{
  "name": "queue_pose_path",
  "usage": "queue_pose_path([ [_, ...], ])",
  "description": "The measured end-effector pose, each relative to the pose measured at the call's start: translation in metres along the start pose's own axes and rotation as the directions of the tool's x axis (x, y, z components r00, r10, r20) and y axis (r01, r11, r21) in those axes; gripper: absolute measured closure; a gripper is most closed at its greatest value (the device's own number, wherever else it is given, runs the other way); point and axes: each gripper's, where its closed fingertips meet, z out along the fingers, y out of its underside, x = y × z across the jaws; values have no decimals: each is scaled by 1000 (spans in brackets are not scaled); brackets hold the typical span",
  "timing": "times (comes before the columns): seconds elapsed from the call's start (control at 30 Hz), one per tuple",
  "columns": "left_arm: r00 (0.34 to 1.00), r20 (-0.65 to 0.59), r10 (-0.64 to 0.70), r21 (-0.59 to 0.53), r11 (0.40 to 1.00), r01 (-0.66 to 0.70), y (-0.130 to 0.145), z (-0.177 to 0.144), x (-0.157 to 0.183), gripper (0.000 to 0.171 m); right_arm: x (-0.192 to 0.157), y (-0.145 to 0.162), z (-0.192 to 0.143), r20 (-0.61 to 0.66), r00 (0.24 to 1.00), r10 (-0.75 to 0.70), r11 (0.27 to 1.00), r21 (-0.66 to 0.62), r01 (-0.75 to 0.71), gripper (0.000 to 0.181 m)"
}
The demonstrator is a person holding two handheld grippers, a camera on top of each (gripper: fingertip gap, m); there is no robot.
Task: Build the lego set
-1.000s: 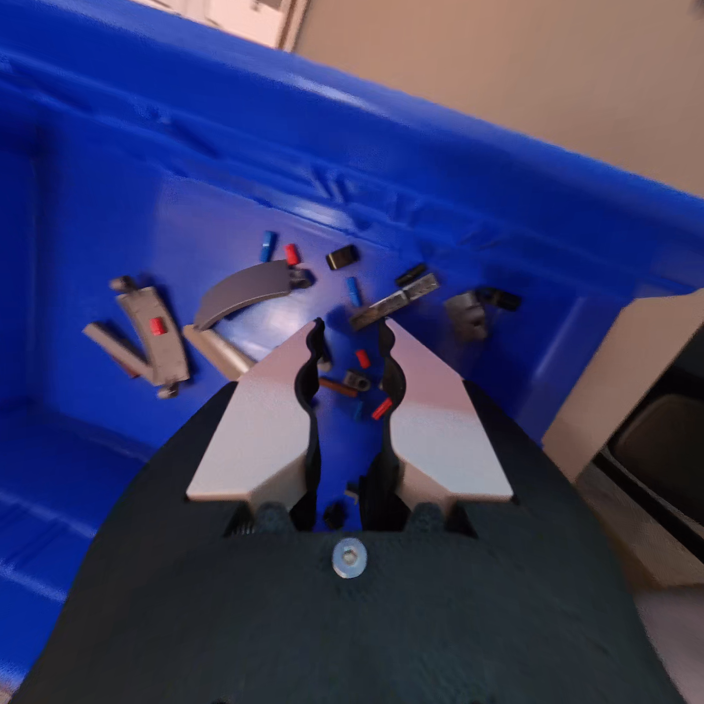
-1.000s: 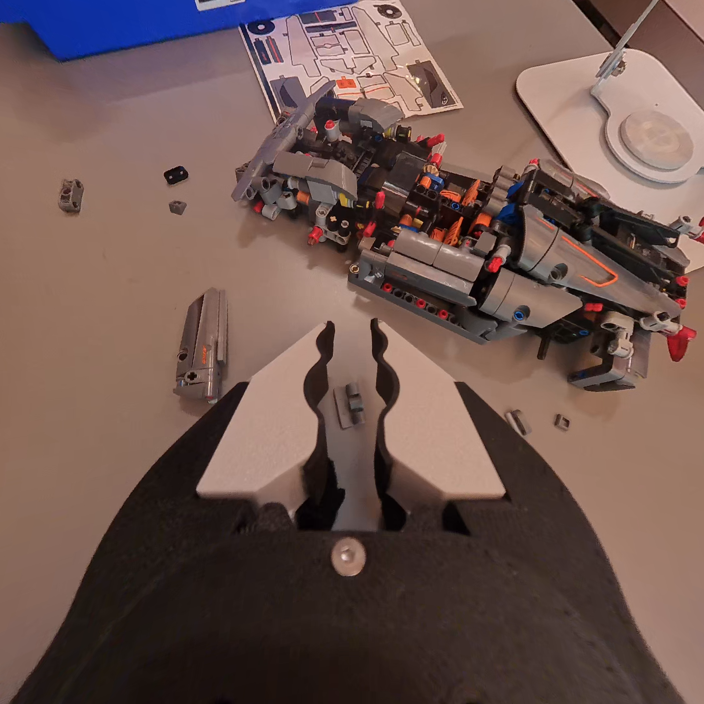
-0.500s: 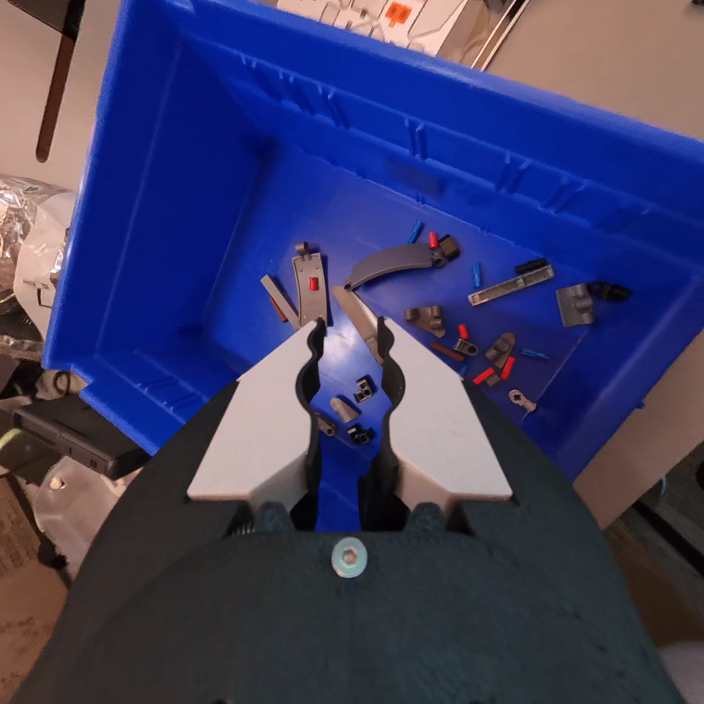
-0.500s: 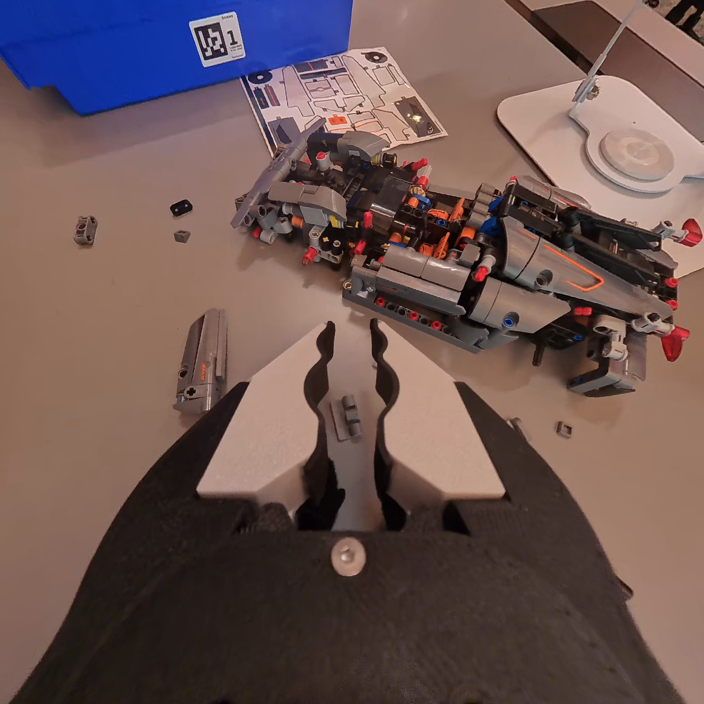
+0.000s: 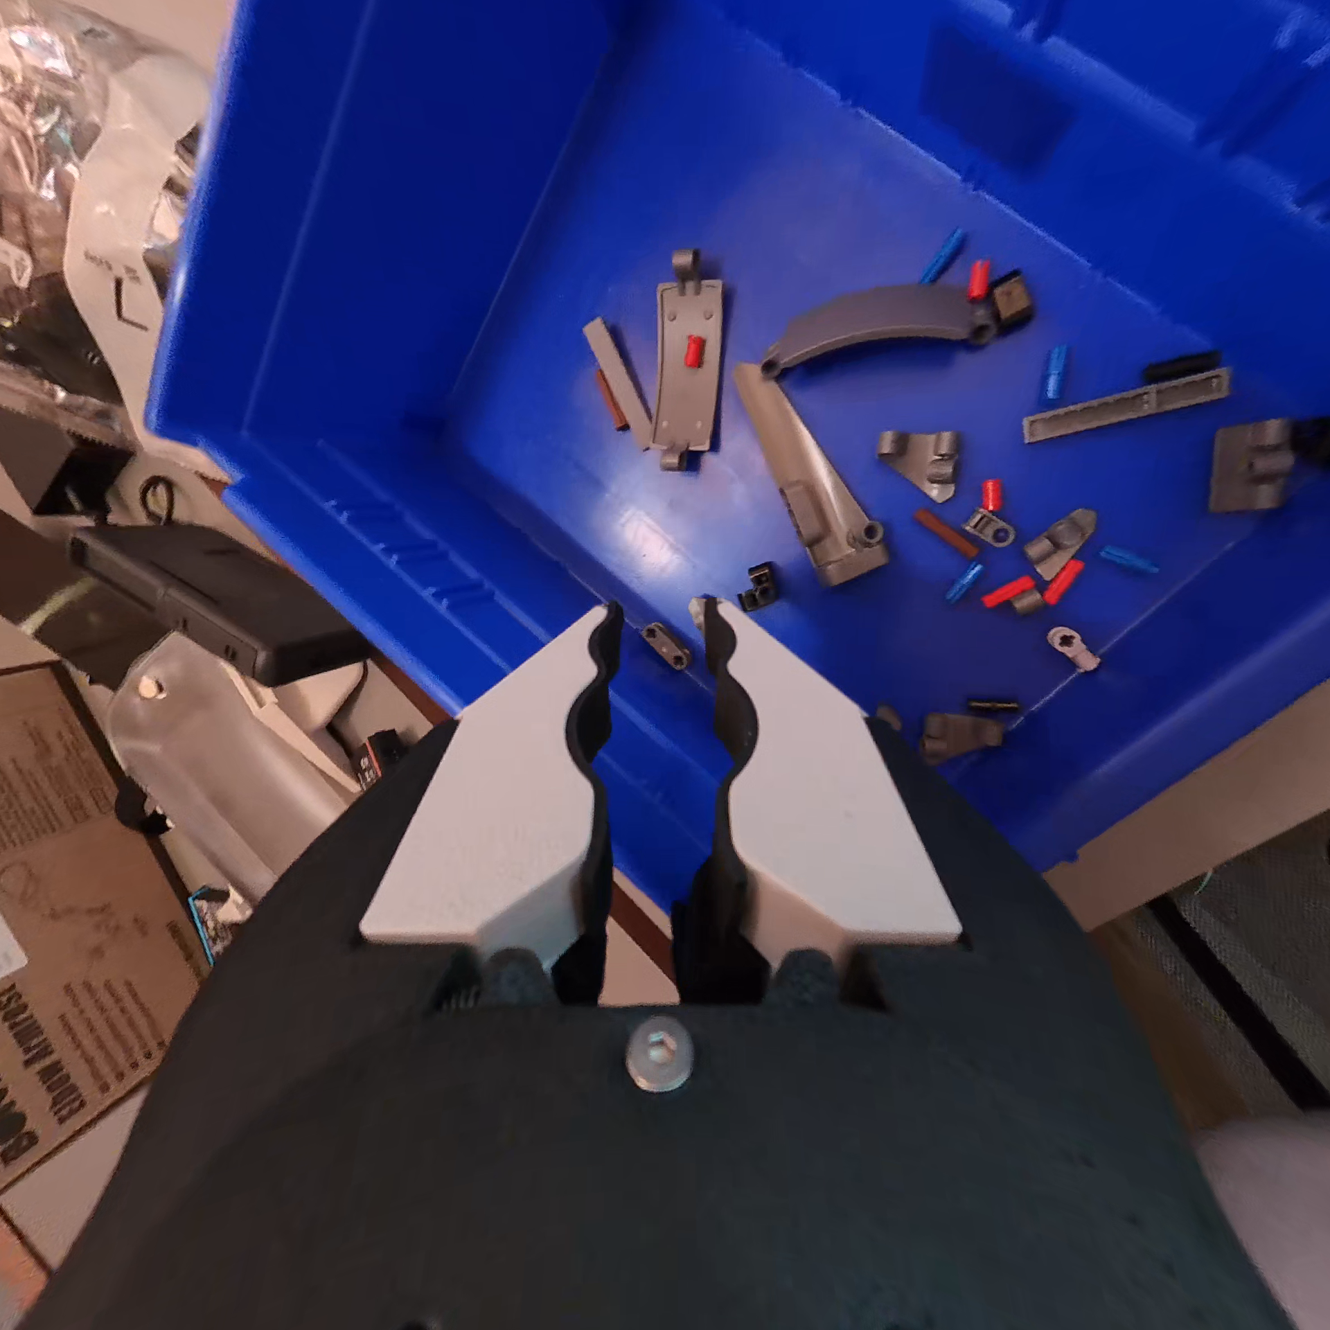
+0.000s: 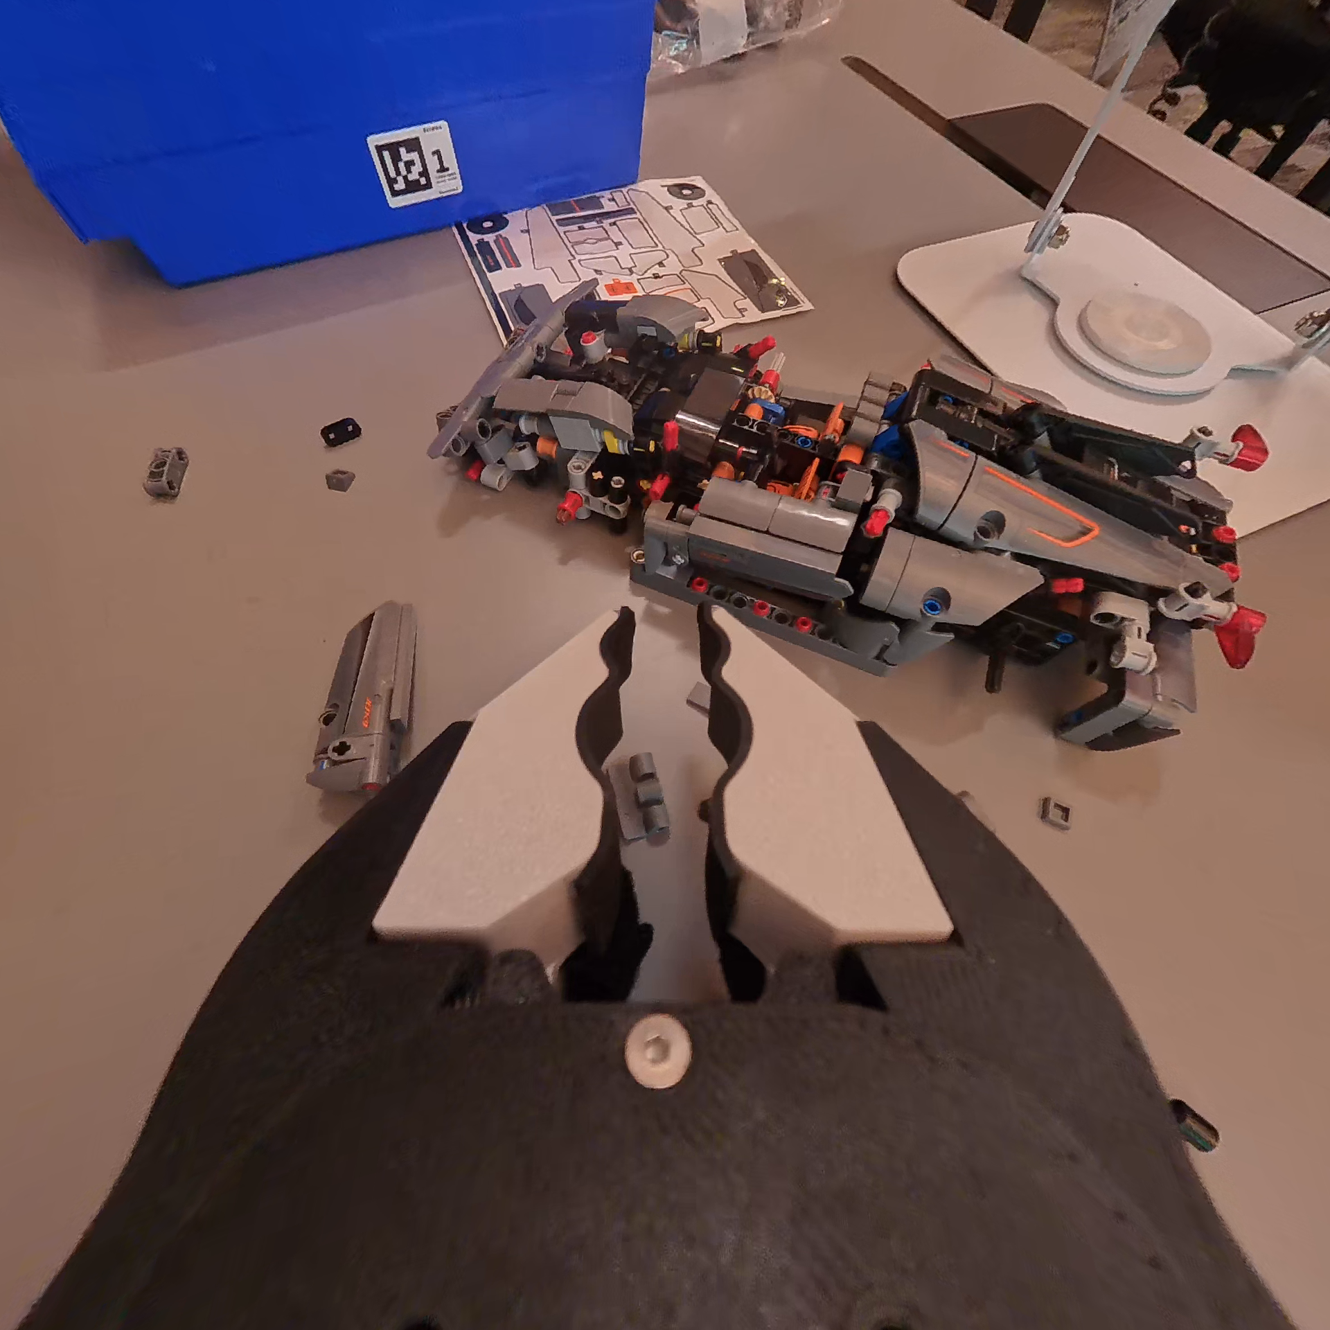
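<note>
My left gripper (image 5: 658, 612), jaws narrowly parted and empty, has pulled back above the blue bin (image 5: 403, 302), no part picked; right gripper (image 6: 666, 619), likewise empty, faces the half-built lego car (image 6: 899, 504) at centre right.

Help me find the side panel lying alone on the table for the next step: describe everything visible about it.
The loose grey panel is a long, narrow plastic assembly with an orange sticker and a cross-shaped axle hole at its near end. It lies flat on the table, apart from the car model, untouched, beside the right hand-held gripper.
</note>
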Motion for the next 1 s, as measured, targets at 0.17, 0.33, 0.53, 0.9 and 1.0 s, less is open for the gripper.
queue_pose_path([
  [0.17, 999, 40, -26, -16, 1000, 27, 4, -3, -11, 151, 0, 3, 0, 1, 1000, 2, 1000, 8, -2, 164],
  [0.33, 998, 50, -30, -37, 999, 32, 9, -3, -15, 152, 0, 4, 1, 4, 1000, 4, 1000, 21, -4, 164],
  [0.53, 1000, 30, 5, -84, 996, -2, 13, 1, -10, 151, -1, 5, 2, 8, 1000, 3, 1000, 25, -3, 164],
  [0.9, 1000, 24, 6, -85, 996, -4, 14, -1, -3, 151, 0, 4, 0, 5, 1000, -7, 999, 43, 7, 165],
  [1.0, 998, 56, -10, -81, 997, 14, 18, -5, -5, 148, 0, 4, 0, 4, 1000, -9, 999, 44, 9, 165],
])
